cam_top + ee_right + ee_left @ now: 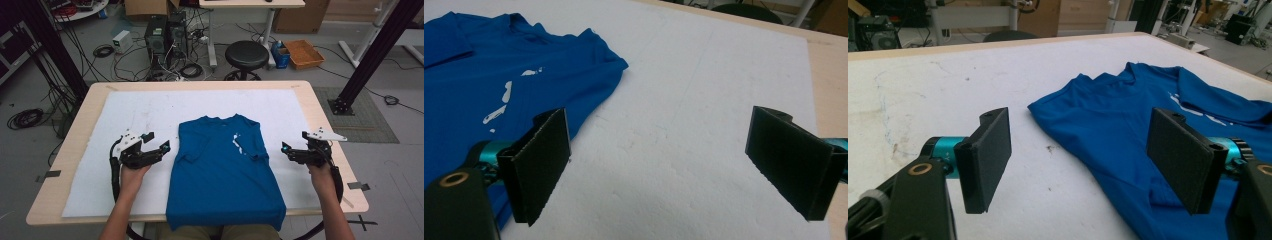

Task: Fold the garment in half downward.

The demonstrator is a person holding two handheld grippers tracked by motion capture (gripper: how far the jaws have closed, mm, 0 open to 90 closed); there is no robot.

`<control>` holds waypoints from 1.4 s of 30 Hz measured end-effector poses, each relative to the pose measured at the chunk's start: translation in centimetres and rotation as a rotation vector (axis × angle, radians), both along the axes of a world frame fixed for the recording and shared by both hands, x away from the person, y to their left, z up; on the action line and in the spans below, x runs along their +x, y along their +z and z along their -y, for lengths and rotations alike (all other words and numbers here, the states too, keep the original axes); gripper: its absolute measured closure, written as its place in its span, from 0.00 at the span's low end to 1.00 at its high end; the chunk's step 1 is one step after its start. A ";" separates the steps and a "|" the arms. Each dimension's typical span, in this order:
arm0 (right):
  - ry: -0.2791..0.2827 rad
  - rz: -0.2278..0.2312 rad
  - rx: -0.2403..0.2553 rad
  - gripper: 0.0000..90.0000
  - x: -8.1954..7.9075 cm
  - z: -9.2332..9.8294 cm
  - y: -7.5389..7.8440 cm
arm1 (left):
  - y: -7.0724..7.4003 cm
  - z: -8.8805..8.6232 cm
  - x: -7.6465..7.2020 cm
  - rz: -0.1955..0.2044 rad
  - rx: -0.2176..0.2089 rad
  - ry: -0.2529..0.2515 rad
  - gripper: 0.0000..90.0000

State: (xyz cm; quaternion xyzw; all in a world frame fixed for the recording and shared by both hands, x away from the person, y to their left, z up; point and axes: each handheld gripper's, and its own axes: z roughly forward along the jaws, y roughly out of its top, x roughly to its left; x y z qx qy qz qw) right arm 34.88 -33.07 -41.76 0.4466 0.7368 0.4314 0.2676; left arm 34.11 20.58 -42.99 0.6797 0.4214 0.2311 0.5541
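A: We've got the blue tee [223,170] flat mid-bench, sleeves folded in, hem over the near edge. Left tongs [156,143] and right tongs [294,143] both released, nothing held, flanking it.

B: Risk: w/ hem overhanging, an uneven tug prob. slides the shirt off the white mat [130,112].

T-shirt [222,170] lies on a mat [130,112] covering the tabletop [80,112], centred, hem over the near edge, collar toward the far edge. Left gripper [155,145] beside its left sleeve; right gripper [295,145] right of it, toward the right edge. Stool [246,55] on the floor beyond the far edge.
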 end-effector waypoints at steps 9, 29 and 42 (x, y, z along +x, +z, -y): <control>-0.007 -0.001 0.040 0.12 0.9 -0.7 0.0 | 1.1 3.2 5.4 -0.137 0.136 0.027 0.34; 0.109 -0.145 -0.006 0.12 3.4 -3.1 -0.7 | -2.1 6.3 11.0 -0.282 0.301 0.084 0.64; 0.075 -0.257 -0.092 0.27 10.0 -6.8 -1.0 | -2.1 6.5 10.8 -0.283 0.285 0.028 0.93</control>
